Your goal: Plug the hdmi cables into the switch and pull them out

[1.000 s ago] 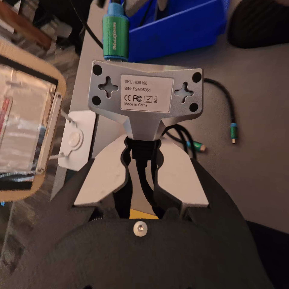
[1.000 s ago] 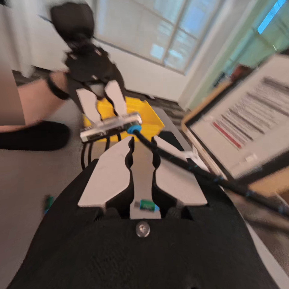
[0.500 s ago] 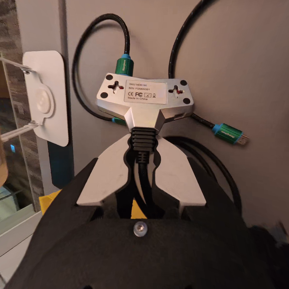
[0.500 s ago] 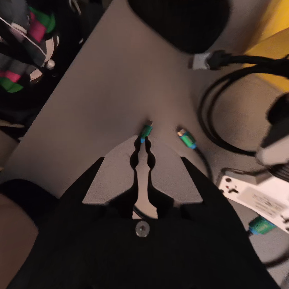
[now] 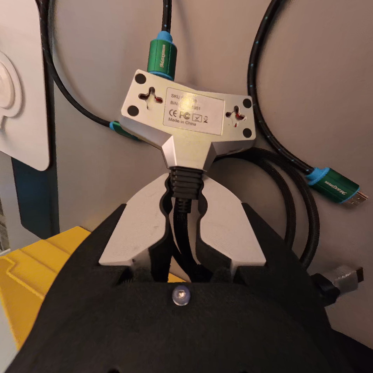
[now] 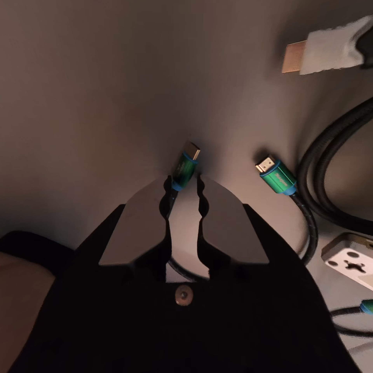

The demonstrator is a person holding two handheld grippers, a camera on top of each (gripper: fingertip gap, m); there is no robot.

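Observation:
The silver HDMI switch (image 5: pixel 187 113) is held underside-up over the grey table. My left gripper (image 5: pixel 185 180) is shut on the black strain relief of the switch's own cable. One green HDMI plug (image 5: pixel 162 57) sits in the switch's far port; another green plug (image 5: pixel 123 129) lies partly hidden under its left side. A loose green plug (image 5: pixel 335 187) lies to the right. My right gripper (image 6: pixel 183 178) is open, just above a loose green plug (image 6: pixel 184 167) whose cable runs between the fingers. A second loose green plug (image 6: pixel 276 175) lies to its right. The switch (image 6: pixel 351 264) shows at the lower right.
A silver-shelled plug (image 6: pixel 331 54) on a thick black cable (image 6: pixel 333 181) lies at the right; it also shows in the left wrist view (image 5: pixel 343 276). A yellow bin (image 5: pixel 30 268) is at the lower left and a white plate (image 5: pixel 20 101) at the table's left edge.
My right gripper left the switch, swung down to the table and came close over a loose green plug, its jaws wider apart. My left gripper brought the switch down toward the table.

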